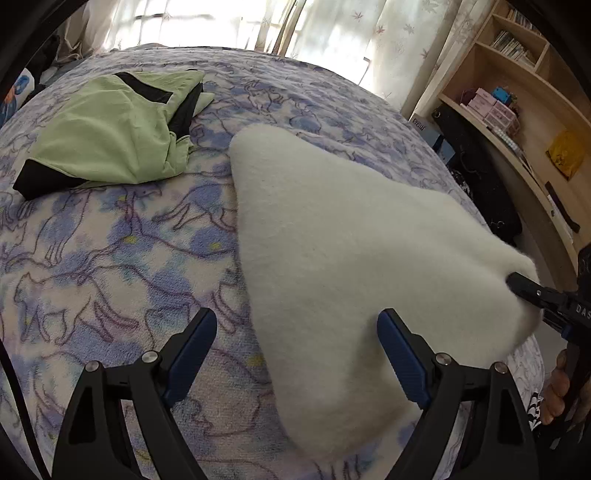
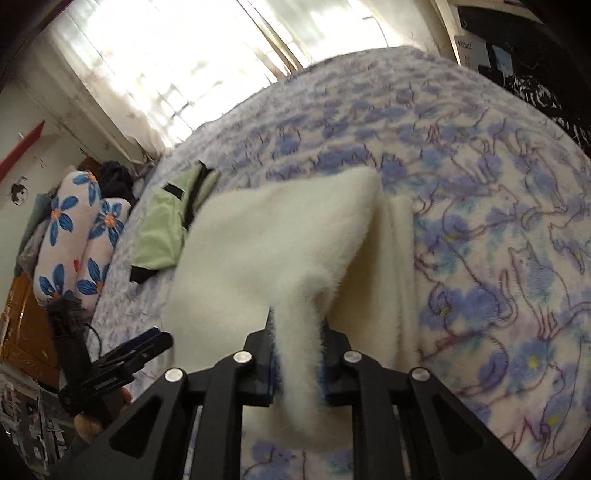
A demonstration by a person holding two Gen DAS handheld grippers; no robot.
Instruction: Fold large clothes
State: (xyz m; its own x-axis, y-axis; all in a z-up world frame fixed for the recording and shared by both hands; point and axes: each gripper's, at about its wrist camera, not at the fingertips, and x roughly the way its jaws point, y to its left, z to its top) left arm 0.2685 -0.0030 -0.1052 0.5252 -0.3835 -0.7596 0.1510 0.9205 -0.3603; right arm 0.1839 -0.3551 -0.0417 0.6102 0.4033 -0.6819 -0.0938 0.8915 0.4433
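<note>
A fluffy white garment (image 1: 332, 251) lies on the bed, one corner lifted. My left gripper (image 1: 297, 336) is open just above its near left edge, holding nothing. My right gripper (image 2: 297, 332) is shut on a bunched corner of the white garment (image 2: 280, 236) and holds it up off the bed; it shows at the right edge of the left wrist view (image 1: 524, 286). The left gripper also shows at lower left in the right wrist view (image 2: 147, 345), beside the garment's edge. A folded green and black garment (image 1: 110, 125) lies further back on the left.
The bed has a blue and white cat-print blanket (image 1: 92, 258). Wooden shelves (image 1: 524, 92) with books and boxes stand to the right. Flowered pillows (image 2: 74, 240) lie at the bed's head. Curtained windows (image 1: 221, 22) are behind the bed.
</note>
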